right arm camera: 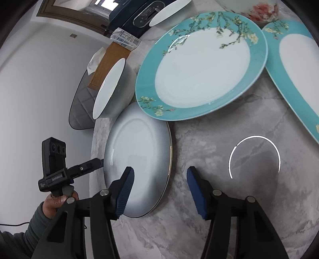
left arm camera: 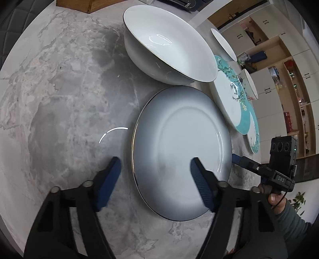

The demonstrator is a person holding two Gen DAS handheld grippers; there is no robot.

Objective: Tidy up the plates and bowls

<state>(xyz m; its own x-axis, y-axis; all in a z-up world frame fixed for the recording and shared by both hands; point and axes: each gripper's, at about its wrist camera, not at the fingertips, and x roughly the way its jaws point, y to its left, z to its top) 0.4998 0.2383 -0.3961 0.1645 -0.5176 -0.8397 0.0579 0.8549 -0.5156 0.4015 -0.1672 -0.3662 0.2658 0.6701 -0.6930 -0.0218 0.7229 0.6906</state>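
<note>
A grey-white marbled countertop (left arm camera: 65, 103) carries all the crockery, and the pale grey plate (left arm camera: 182, 151) with a thin dark rim makes the handiest landmark on it. Just beyond that plate, touching or nearly touching its far rim, stands a deep white bowl (left arm camera: 169, 45); past the bowl lies a wooden box (right arm camera: 109, 63) with tissue showing at its end, and behind that a dark appliance (right arm camera: 135, 16). On the plate's other side a teal-bordered plate with blossom sprigs (right arm camera: 201, 65) rests with its edge lapping over the grey plate's rim, and a second teal plate (right arm camera: 295, 65) lies just beside the first. Two more white bowls (left arm camera: 224, 44) sit beyond the teal ones, and a piece with a pink flower (right arm camera: 263, 10) shows at the top of the right wrist view. Away from the counter the room has a plain white wall (right arm camera: 39, 79) on one side and, on the other, pale cupboards and open wooden shelving (left arm camera: 279, 83) full of small things. The left gripper (left arm camera: 155, 177) straddles the grey plate's near-left rim, one blue pad off the plate and one over it, jaws half parted and gripping nothing. The right gripper (right arm camera: 159, 185) straddles the opposite rim the same way, its pads also clear of the plate as far as I can tell. Each is held by a hand (right arm camera: 57, 203) in a grey ribbed sleeve (left arm camera: 293, 223).
</note>
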